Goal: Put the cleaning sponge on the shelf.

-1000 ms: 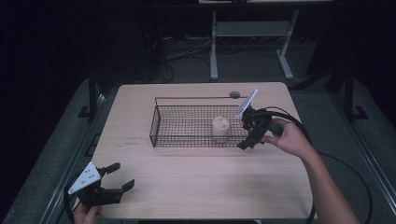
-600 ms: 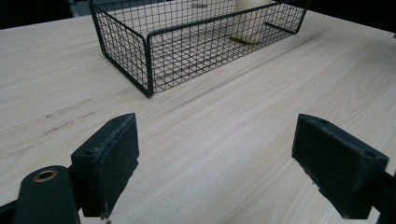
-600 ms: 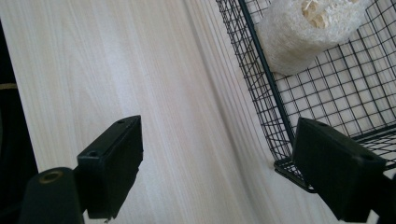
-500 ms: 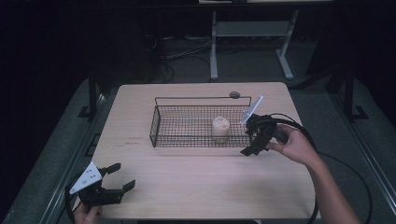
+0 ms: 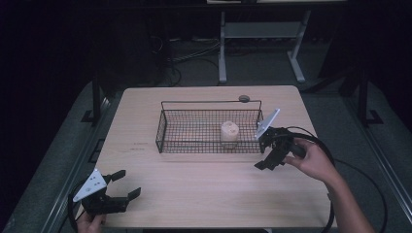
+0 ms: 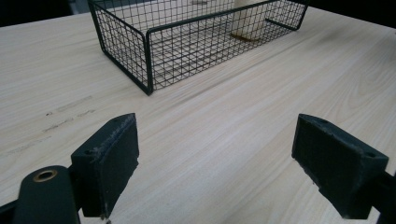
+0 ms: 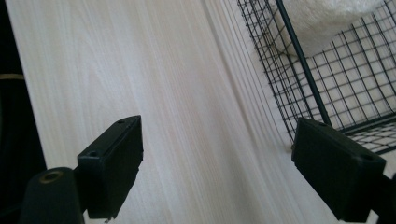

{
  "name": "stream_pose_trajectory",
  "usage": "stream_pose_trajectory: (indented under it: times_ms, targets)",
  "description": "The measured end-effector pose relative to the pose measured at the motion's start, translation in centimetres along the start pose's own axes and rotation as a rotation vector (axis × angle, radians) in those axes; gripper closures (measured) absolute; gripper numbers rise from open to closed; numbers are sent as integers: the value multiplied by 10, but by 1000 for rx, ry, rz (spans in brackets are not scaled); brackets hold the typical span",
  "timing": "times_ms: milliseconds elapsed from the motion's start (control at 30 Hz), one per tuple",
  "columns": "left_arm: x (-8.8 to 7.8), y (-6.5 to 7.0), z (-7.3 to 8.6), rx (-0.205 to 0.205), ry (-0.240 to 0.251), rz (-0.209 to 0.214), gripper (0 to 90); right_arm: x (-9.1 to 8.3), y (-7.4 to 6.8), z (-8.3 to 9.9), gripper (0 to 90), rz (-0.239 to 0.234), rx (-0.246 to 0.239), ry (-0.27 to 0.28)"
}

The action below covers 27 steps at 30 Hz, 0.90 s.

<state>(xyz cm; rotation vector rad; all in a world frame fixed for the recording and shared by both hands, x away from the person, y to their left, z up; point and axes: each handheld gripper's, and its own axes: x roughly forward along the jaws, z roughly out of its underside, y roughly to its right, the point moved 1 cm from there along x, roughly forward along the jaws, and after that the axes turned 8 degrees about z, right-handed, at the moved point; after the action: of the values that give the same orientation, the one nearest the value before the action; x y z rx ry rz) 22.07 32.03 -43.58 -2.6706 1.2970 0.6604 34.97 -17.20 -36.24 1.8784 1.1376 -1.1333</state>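
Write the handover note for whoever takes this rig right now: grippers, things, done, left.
Left gripper: open, empty, at the near left corner of the table.
Right gripper: open, empty, just outside the right end of the wire basket.
Things: a pale roll stands upright inside the basket, toward its right end.
Done: the roll is in the basket, free of both grippers.
Left: probably nothing but to draw the right hand clear.

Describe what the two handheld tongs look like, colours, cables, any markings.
Both tongs are black, with two blocky jaws faced with flat dark pads. The left tongs carry a pale grey triangular plate with small dots; the right tongs bear a similar plate and trail a looping black cable. No sleeves show.
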Motion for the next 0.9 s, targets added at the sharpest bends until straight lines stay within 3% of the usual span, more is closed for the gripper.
stream_pose_trajectory:
  times_ms: [900]
  targets:
    - [3,0,1,1,-13,4,141,18,-14,51,160,6,65,0]
